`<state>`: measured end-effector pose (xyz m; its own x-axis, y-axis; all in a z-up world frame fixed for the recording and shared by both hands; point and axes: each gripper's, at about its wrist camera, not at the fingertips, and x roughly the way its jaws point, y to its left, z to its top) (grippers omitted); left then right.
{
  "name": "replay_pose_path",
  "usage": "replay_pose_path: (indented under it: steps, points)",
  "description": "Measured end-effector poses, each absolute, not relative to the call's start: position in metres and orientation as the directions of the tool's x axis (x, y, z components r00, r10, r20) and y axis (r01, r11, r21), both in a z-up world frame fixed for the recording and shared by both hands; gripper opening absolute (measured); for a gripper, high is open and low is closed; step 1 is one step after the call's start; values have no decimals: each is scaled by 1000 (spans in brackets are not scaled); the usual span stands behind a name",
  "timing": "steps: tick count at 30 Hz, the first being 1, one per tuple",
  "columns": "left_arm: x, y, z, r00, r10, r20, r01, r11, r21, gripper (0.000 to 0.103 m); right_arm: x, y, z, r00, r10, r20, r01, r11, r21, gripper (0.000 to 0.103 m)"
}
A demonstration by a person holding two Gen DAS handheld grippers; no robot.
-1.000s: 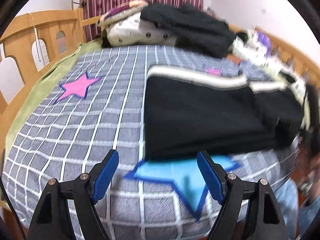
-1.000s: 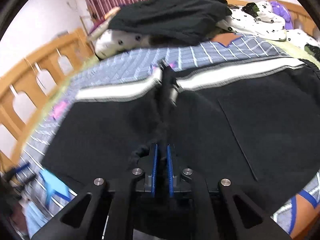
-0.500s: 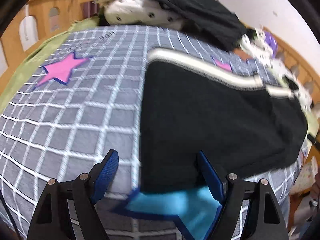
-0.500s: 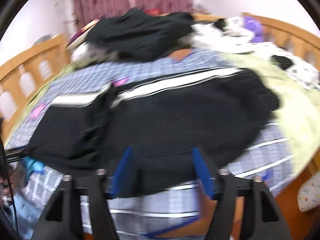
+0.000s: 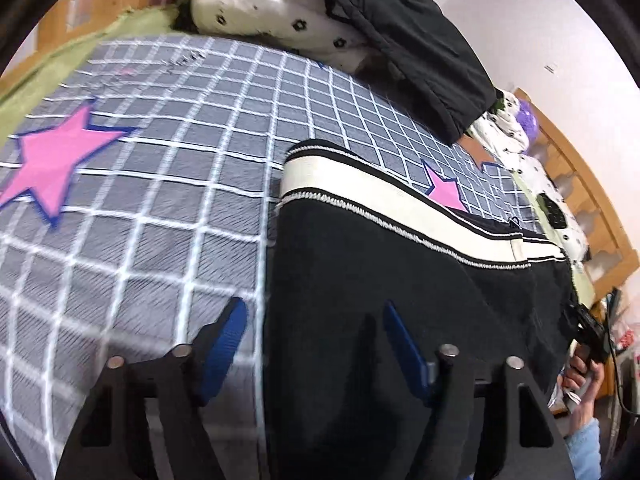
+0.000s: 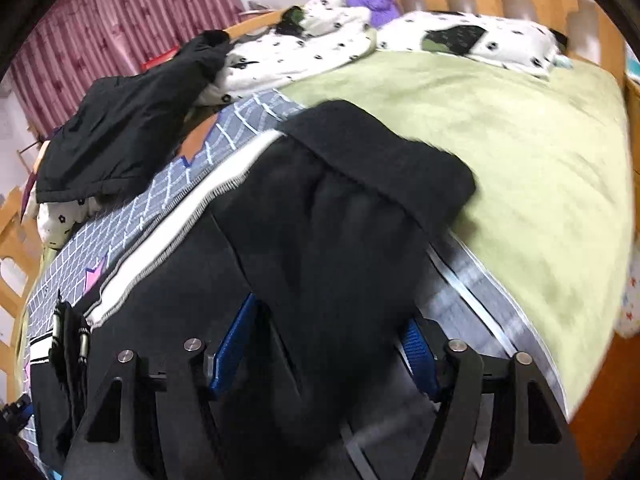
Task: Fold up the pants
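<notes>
Pants: the black pants [image 5: 400, 280] are laid flat on the bed [image 5: 160, 200].
Risk: the edge may be missed or bunched if gripped askew.
Left hand-held gripper [image 5: 316, 332]: jaws closing, straddling the pants' edge, nothing pinched yet.
Right hand-held gripper [image 6: 328, 344]: released, half open over the waistband end.

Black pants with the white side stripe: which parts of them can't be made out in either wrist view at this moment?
- Near hem of the black pants with the white side stripe: left wrist view, cut off by the bottom edge behind the left tongs, whose jaws are closing.
- Near edge: right wrist view, hidden behind the right tongs.
- Black elastic waistband: right wrist view, blurred.
- Underside: hidden against the grey checked bedspread.
</notes>
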<state>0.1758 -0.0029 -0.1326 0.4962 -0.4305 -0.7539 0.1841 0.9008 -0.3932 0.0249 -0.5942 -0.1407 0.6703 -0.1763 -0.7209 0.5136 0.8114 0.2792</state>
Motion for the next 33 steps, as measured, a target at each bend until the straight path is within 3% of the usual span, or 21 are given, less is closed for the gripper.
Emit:
replay_pose_path:
  steps: [3,4,5,6,7,8,12,18,22,25,28,32,33]
  points:
    - [194,-9,-145,466,-462,-755,188,885,-425,55,39,-603,-150,675,-126,-727,493,810,318,66]
    - [197,-13,-144,466,-463,-754,202,885,-419,51,42,-604,-149,679,-130,-723,493,810,318,59]
    - [198,-17,-143,455,-464,-760,219,886,-409,38,44,-604,-147,671,-149,-727,506,809,300,50]
    - [198,-20,-138,459,-462,-759,235,887,-398,27,43,-601,-143,659,-175,-732,522,807,276,31]
    - [197,-20,-135,469,-467,-750,242,884,-399,13,42,-600,-138,665,-176,-726,516,811,277,20]
    - [195,-20,-127,481,-481,-733,255,877,-408,11,38,-596,-129,684,-176,-708,503,817,283,18]
    - [196,-12,-99,518,-532,-670,248,843,-477,10,40,-555,-81,725,-284,-628,480,861,165,13]
    - [197,17,-50,608,-530,-591,240,833,-499,10,66,-487,3,811,-292,-507,397,911,110,12]
    - [198,70,-24,668,-425,-611,187,890,-415,10,69,-441,48,890,-172,-423,267,948,175,12]
    - [202,121,-21,683,-325,-654,113,932,-345,10,69,-413,50,920,-86,-382,178,961,212,12]
    - [207,153,-42,671,-241,-702,58,960,-274,11,81,-396,14,903,-28,-429,128,970,207,15]
    - [220,165,-99,594,-152,-790,1,982,-188,15,118,-388,-83,757,-41,-652,172,976,138,16]
    - [219,166,-111,587,-140,-797,-4,984,-176,18,125,-392,-115,677,-83,-732,226,969,99,21]
